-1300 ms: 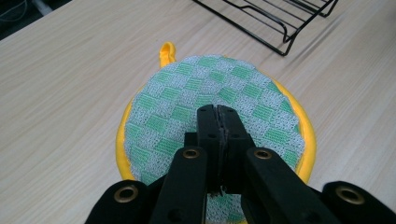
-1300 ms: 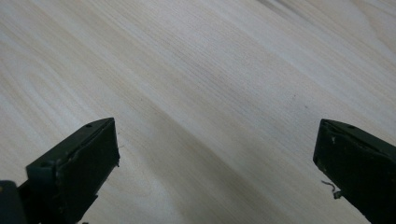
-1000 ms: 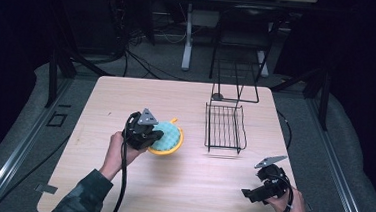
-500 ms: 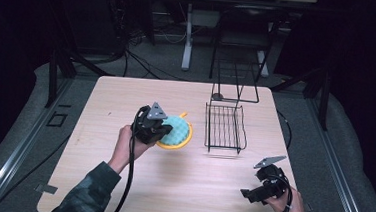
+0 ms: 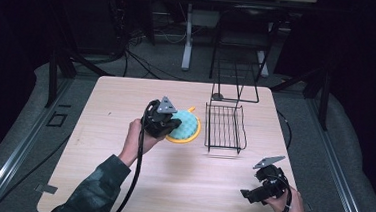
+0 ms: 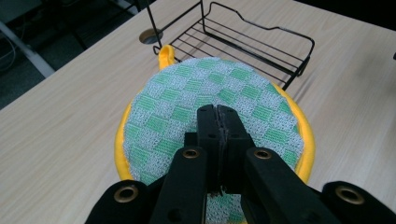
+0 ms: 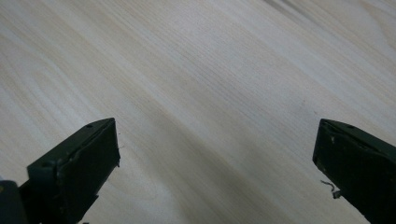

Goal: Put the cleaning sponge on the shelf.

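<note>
A round scouring pad (image 5: 186, 127), green-and-white checked on top with a yellow rim (image 6: 120, 140) and a small yellow loop, hangs just above the middle of the wooden table. My left gripper (image 5: 170, 127) is shut on its near edge; in the left gripper view the two black jaws meet over the checked cloth (image 6: 218, 122). A black wire rack (image 5: 224, 127) stands just right of the pad. At the table's front right corner my right gripper (image 5: 250, 194) points left and rests low, open, with bare wood between its fingers (image 7: 215, 144).
A taller black wire frame (image 5: 235, 82) stands behind the rack, by a round cable hole (image 5: 217, 96) in the table top. The table's front edge lies close to the right hand. Dark floor, cables and table legs surround the table.
My left gripper has carried the pad to the right and slightly up, closer to the wire rack. The right gripper has stayed where it was.
</note>
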Tool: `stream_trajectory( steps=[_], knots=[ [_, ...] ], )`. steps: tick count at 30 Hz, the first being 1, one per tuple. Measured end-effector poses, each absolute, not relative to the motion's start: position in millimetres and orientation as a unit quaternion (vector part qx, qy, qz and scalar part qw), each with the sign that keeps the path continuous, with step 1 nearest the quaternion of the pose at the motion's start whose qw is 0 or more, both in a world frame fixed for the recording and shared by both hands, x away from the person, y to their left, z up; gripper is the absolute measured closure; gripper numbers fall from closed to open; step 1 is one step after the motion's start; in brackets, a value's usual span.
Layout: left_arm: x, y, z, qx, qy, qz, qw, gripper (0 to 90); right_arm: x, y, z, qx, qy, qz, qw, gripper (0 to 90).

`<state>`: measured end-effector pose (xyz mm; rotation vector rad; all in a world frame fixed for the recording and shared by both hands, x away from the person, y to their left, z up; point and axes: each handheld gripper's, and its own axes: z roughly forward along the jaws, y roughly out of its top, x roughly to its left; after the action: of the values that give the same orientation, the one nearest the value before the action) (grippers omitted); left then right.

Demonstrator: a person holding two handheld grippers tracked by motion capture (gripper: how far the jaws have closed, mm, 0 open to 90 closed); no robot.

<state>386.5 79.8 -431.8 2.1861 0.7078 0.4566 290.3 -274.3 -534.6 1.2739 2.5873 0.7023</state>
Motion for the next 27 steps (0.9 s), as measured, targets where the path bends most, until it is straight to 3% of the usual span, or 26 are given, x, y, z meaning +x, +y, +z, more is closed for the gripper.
stream_trajectory(
  steps=[27],
  knots=[
    [396.1,33.3,-452.3,0.846,0.269,0.168,0.429,89.4,290.5,-273.4,-535.2,0.424,0.869,0.239,0.085,0.1]
  ],
)
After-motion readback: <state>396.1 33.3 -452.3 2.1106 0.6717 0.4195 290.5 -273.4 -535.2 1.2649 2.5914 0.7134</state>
